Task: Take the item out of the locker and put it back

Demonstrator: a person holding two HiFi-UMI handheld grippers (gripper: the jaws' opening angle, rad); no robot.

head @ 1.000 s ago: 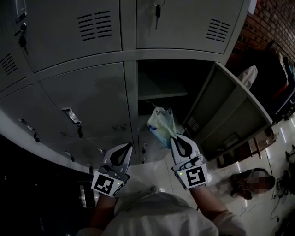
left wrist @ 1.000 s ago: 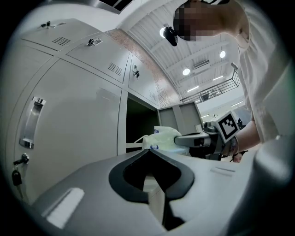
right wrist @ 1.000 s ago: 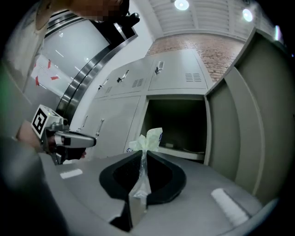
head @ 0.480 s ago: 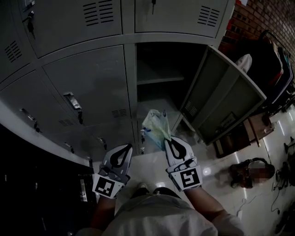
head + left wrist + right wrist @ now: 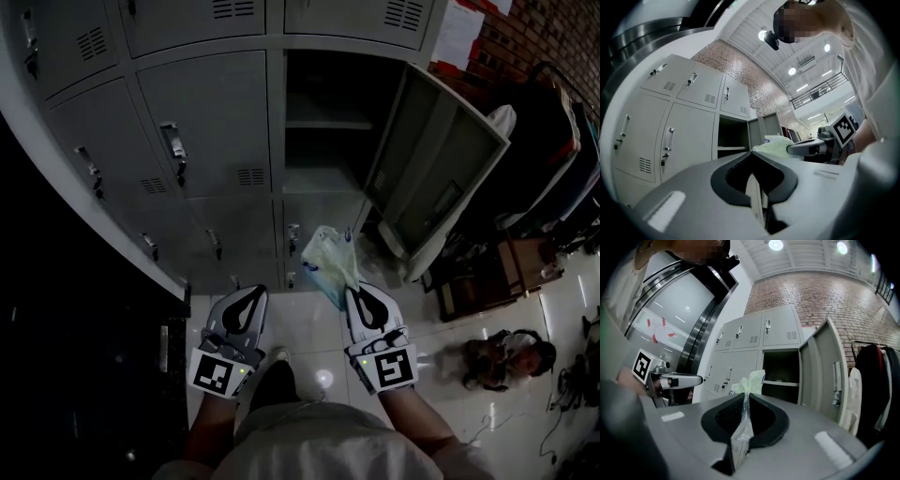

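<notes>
On the far left stands a row of shut grey metal lockers (image 5: pixel 202 122) with small handles and air slots.

In front of them, low in the head view, is the left gripper (image 5: pixel 251 295). It has a white body and black insides. Its 2 jaws are pressed together at the tips. Nothing is between them, as the left gripper view (image 5: pixel 751 154) shows.

Next comes the pale green plastic bag (image 5: pixel 330 267). It is out of the locker and hangs in the air, over the shiny white floor (image 5: pixel 300 328). It is in front of the lockers, lower in the head view than the open one. The top of the bag is bunched up and sticks out past the jaw tips (image 5: pixel 751 379).

The right gripper (image 5: pixel 354 292) is just right of the bag and holds it. Its 2 jaws pinch the thin plastic tight, and a strip of the bag runs down between them in the right gripper view (image 5: pixel 743 397). The 2 grippers are side by side and point toward the lockers.

Behind the bag is the open dark locker (image 5: pixel 323 150) with 1 flat shelf (image 5: pixel 328 123) inside. Its grey metal door (image 5: pixel 441 178) swings out to the right.

Far right are a red brick wall (image 5: pixel 553 28) and dark hanging clothes (image 5: pixel 562 159).
</notes>
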